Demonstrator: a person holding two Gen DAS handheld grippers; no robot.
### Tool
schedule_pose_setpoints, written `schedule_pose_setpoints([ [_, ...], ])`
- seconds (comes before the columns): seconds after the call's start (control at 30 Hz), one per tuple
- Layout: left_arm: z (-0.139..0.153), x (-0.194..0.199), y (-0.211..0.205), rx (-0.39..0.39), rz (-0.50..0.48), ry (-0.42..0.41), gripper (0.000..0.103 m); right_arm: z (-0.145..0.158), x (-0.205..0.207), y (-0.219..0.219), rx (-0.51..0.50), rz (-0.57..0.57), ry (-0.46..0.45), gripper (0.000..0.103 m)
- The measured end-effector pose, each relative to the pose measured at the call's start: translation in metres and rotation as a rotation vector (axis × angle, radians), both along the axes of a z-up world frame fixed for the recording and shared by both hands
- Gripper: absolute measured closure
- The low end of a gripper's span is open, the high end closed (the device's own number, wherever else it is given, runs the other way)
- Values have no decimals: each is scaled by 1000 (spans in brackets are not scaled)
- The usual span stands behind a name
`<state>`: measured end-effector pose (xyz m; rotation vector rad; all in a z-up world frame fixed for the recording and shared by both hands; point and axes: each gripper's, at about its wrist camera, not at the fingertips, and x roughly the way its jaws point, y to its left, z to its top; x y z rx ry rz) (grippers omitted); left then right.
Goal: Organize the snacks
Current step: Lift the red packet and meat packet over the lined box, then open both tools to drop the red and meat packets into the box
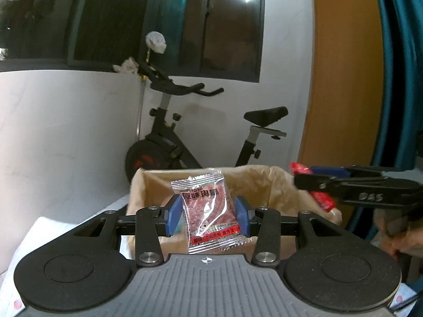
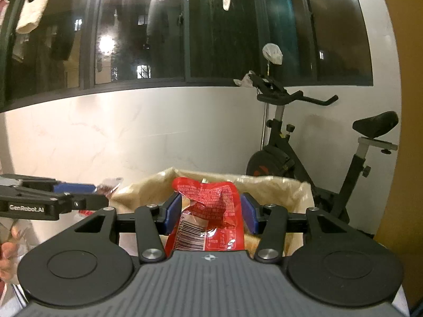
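Both grippers hang side by side above a cardboard box lined with crinkled brown paper, each with a snack in its grip. The left gripper has its blue pads pressed against the two sides of a small clear packet of reddish dried meat, printed with dark characters and a red strip along the bottom; the packet stands upright between the fingers, over the near part of the box. The right gripper is clamped on a crumpled red packet that shows a barcode on its lower half, also held above the box's open top. From the left camera, the right gripper comes in from the right edge with the red wrapper poking out in front of and below its fingers. Behind the box an exercise bike stands against a white wall, under a dark window where laundry hangs. A hand shows at the left edge of the right camera's view.
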<state>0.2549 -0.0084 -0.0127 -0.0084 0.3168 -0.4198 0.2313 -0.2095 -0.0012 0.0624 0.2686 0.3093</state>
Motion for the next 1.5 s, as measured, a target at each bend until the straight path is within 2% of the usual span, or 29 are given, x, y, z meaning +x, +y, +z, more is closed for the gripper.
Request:
schedule_pose_setpoints([
  [0.17,-1,40,-17,56,26,33,57,2,54,-2,9,-34,85,51],
  [0.37,-11,66,-20,70,66,113,57,-18,89,-1,16,-82,184,51],
  [0.63,-22,76,-22,124,76,157,56,-37,99,1,-12,-114,253,51],
  [0.97,-26,71,-16,124,87,193,55,-34,99,5,-30,-150,291,49],
  [1.07,-23,68,-13,122,93,193,45,-33,96,5,-25,-162,300,46],
  [1.17,-18,61,-9,110,101,184,37,-29,91,4,-30,-177,301,40],
  [1.3,-8,47,-4,109,112,158,23,-22,78,2,-10,-193,289,26],
  [1.5,12,17,7,95,132,104,15,-5,50,0,17,-205,250,11],
])
